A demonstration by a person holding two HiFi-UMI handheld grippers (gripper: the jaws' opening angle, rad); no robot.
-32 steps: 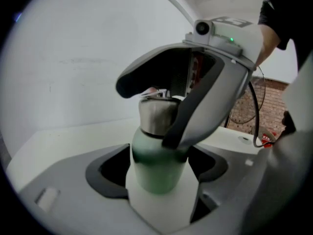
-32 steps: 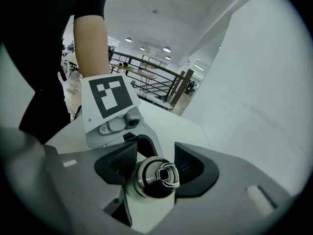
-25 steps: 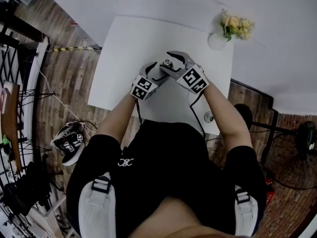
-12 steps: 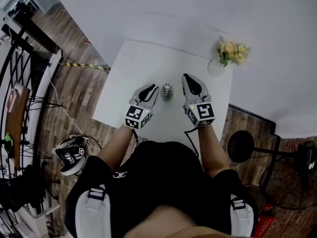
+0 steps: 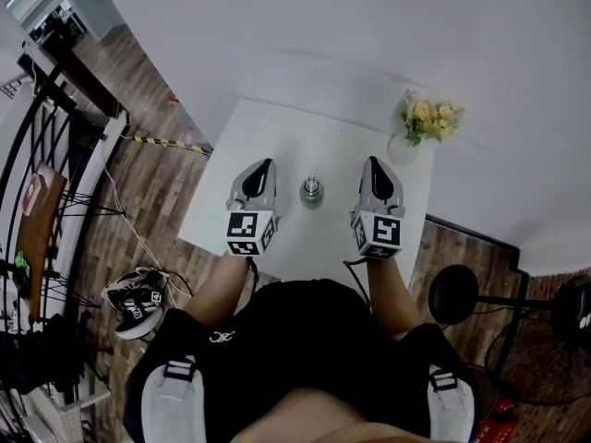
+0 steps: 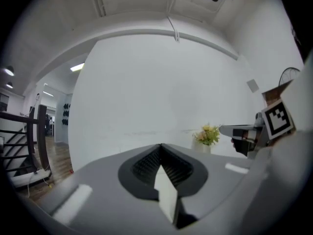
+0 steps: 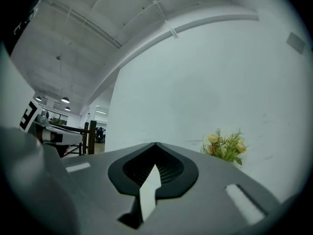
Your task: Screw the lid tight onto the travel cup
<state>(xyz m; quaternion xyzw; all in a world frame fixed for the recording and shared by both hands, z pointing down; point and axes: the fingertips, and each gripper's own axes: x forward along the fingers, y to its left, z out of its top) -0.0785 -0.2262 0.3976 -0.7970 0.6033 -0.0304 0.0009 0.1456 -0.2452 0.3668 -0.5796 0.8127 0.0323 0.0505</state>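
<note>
The travel cup (image 5: 312, 190), a small metal cup with its lid on top, stands upright near the middle of the white table (image 5: 277, 146) in the head view. My left gripper (image 5: 264, 165) is to its left, shut and empty, tips pointing away from me. My right gripper (image 5: 374, 162) is to the cup's right, also shut with nothing in it. Neither touches the cup. The left gripper view shows shut jaws (image 6: 161, 146) raised toward the wall, with the right gripper (image 6: 244, 131) at the side. The right gripper view shows shut jaws (image 7: 155, 145); the cup is out of both gripper views.
A white vase of yellow flowers (image 5: 425, 118) stands at the table's far right corner, also in view as flowers (image 7: 225, 148) and flowers (image 6: 207, 136). A white wall is behind the table. A railing (image 5: 55, 146) and wooden floor lie to the left, a black stand (image 5: 457, 295) to the right.
Both grippers let go of the cup, shut, and drew apart to its two sides. The cup now stands alone on the table. The head camera has tilted up.
</note>
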